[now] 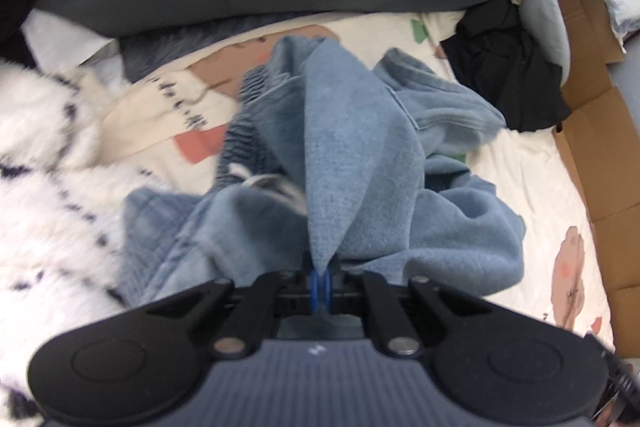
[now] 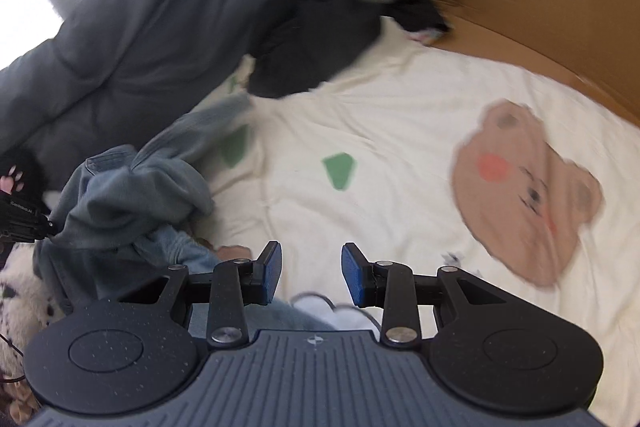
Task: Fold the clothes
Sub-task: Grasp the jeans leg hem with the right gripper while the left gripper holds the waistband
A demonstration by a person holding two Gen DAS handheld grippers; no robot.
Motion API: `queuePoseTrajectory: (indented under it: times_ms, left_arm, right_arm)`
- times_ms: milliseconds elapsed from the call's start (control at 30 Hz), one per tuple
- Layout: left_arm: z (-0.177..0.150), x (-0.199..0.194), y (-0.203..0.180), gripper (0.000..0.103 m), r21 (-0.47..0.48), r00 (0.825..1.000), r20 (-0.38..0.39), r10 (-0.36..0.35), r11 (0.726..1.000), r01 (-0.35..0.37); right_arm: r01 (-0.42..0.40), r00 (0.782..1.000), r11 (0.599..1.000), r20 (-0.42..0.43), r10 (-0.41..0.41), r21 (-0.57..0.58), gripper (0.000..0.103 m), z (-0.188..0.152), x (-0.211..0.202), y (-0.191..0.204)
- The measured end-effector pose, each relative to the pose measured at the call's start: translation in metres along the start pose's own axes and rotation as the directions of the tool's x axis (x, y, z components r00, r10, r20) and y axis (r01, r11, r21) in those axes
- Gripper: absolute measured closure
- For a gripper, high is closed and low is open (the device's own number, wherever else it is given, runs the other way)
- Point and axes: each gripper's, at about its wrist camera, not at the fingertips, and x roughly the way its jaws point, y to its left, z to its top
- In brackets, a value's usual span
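Left tool [image 1: 321, 285] pinches blue garment [image 1: 352, 147] — lifted

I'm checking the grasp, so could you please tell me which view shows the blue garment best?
The left wrist view: the blue garment fills its centre, pinched in the left tongs. The right wrist view shows it bunched at its left edge.

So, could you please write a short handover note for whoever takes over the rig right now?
Left gripper: shut on a pinch of the blue sweatshirt, with the cloth drawn up taut from the heap.
Right gripper: open, holding nothing, over the cream bear-print bedsheet.
The sweatshirt is bunched and crumpled on the sheet, beside a white fluffy spotted blanket. A black garment lies farther back by the cardboard.
Done: only one grasp taken; no fold is visible.
Left: probably spread the sweatshirt flat with both grippers, then fold it, then the other clothes.
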Motion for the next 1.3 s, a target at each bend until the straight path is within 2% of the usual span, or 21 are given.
queuePoseTrajectory:
  times_ms: [167,300,367,567,700,867,1167,1233,1300]
  left_arm:
    - [-0.006,-0.001,0.013,0.1,-0.012,1.0,-0.002,-0.01,1.0,0.01]
    - [-0.009,-0.001,0.019,0.1,-0.012,1.0,0.001,-0.02,1.0,0.02]
    - [-0.01,-0.002,0.022,0.1,-0.018,1.0,0.006,-0.024,1.0,0.024]
    - [-0.017,-0.002,0.03,0.1,-0.03,0.999,0.007,-0.037,0.999,0.038]
    - [-0.019,0.0,0.035,0.099,-0.026,0.999,0.002,-0.042,0.999,0.042]
    - [-0.02,0.002,0.038,0.099,-0.027,0.999,0.004,-0.05,0.998,0.05]
    - [-0.022,0.007,0.045,0.099,-0.043,0.997,0.011,-0.07,0.997,0.071]
    - [-0.021,0.007,0.046,0.099,-0.048,0.997,0.013,-0.074,0.996,0.075]
    - [-0.022,0.008,0.046,0.099,-0.048,0.997,0.015,-0.077,0.996,0.078]
  right_arm:
    - [-0.063,0.998,0.997,-0.026,0.061,-0.05,0.063,0.034,0.03,0.021]
    - [-0.097,0.995,0.993,-0.038,0.095,-0.065,0.052,0.051,0.059,0.036]
    - [-0.105,0.994,0.992,-0.039,0.102,-0.073,0.052,0.057,0.073,0.043]
    - [-0.12,0.991,0.993,-0.064,0.121,0.019,0.052,0.074,0.126,0.048]
    - [-0.126,0.99,0.989,-0.05,0.13,0.074,0.052,0.088,0.157,0.05]
    - [-0.115,0.993,0.981,-0.021,0.119,0.155,0.052,0.099,0.184,0.05]
    - [-0.117,0.991,0.971,-0.039,0.127,0.207,0.052,0.106,0.225,0.058]
    - [-0.129,0.989,0.963,-0.045,0.144,0.238,0.051,0.107,0.235,0.06]
    - [-0.129,0.988,0.951,-0.051,0.149,0.282,0.044,0.108,0.245,0.06]
